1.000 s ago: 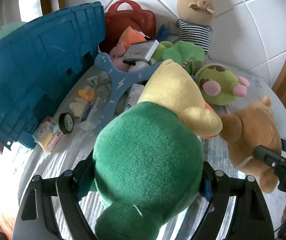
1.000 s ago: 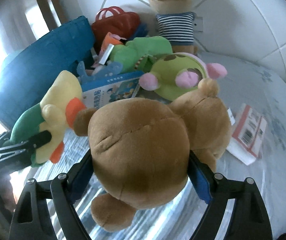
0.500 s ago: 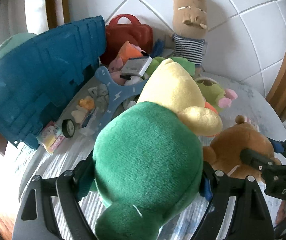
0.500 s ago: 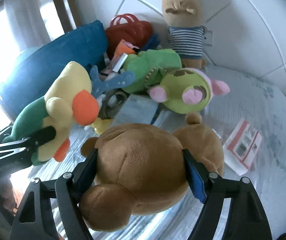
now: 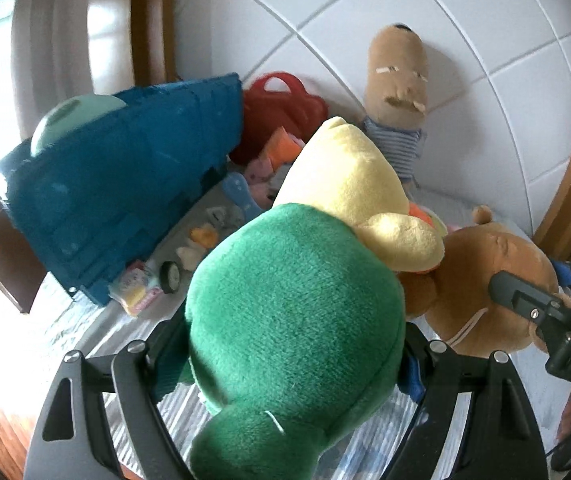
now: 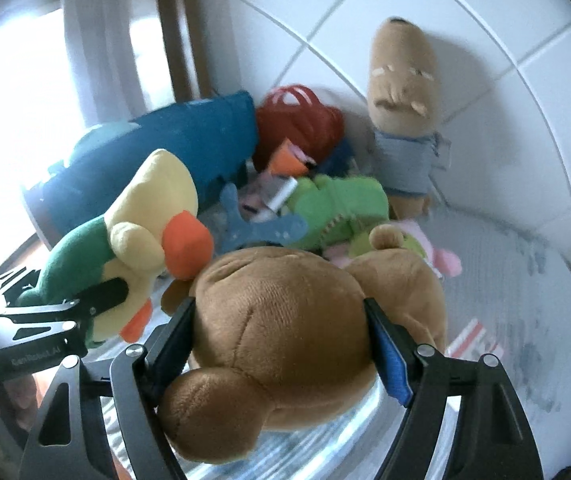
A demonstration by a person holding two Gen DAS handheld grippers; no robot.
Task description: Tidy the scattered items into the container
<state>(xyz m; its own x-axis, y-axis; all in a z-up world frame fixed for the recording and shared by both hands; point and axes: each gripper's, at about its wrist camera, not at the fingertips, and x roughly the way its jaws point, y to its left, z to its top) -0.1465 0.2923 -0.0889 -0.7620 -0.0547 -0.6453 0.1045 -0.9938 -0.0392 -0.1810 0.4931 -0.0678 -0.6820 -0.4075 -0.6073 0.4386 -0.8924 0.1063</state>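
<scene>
My left gripper (image 5: pixel 289 344) is shut on a green and yellow duck plush (image 5: pixel 297 300) and holds it above the table; it also shows in the right wrist view (image 6: pixel 133 240). My right gripper (image 6: pixel 281 340) is shut on a brown teddy bear (image 6: pixel 285 320), also lifted; the bear shows in the left wrist view (image 5: pixel 497 280) to the right of the duck. The blue container (image 5: pixel 125 196) lies tipped on its side at the left, also in the right wrist view (image 6: pixel 189 140).
A tall brown plush in a striped shirt (image 5: pixel 399 92) leans on the tiled wall. A red bag (image 5: pixel 281 108), a green crocodile plush (image 6: pixel 337 204), a blue plastic piece (image 6: pixel 265 228) and small items (image 5: pixel 165 276) lie on the table. A paper packet (image 6: pixel 473 340) lies right.
Both grippers have risen with their plush toys. The duck and the bear are now higher above the table and closer together.
</scene>
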